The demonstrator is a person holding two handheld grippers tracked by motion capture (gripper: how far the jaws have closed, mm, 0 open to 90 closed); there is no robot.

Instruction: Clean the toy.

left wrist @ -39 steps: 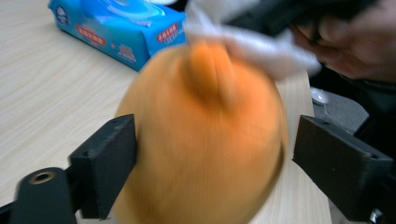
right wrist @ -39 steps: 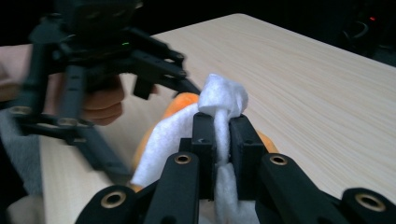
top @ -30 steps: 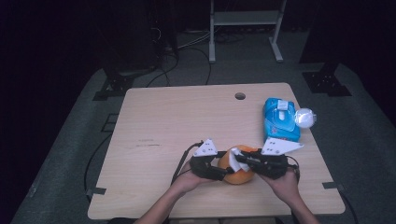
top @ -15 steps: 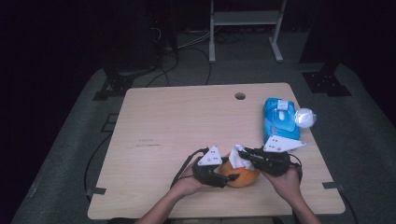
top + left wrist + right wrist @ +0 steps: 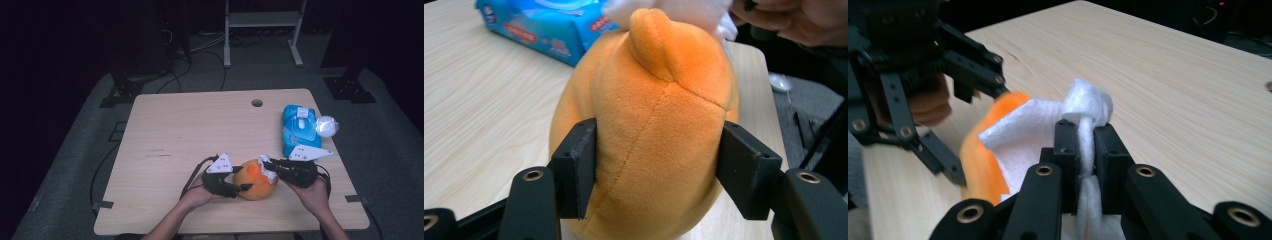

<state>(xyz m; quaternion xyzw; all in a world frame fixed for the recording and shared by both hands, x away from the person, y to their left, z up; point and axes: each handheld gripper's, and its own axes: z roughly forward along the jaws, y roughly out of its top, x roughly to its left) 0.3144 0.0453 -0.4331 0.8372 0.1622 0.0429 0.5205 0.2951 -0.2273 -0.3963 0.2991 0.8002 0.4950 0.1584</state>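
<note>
An orange plush toy [image 5: 256, 184] stands on the wooden table [image 5: 200, 130] near its front edge. My left gripper [image 5: 244, 187] is shut on the toy's lower body [image 5: 659, 125], one pad against each side; its jaws have just been closing on it. From the right, my right gripper [image 5: 266, 163] is shut on a folded white wipe [image 5: 1033, 125]. The wipe lies against the top of the toy [image 5: 979, 150]. The left gripper [image 5: 955, 95] stands just beyond the wipe in the right gripper view.
A blue pack of wet wipes [image 5: 297, 127] lies at the table's right edge, with a white round object [image 5: 326, 126] beside it. A cable hole [image 5: 257, 103] sits near the far edge. A metal stand [image 5: 262, 20] and cables are on the floor beyond.
My right gripper has shifted a little to the left with the wipe, onto the top of the toy. The left hand has stayed where it was, and the toy has tilted slightly.
</note>
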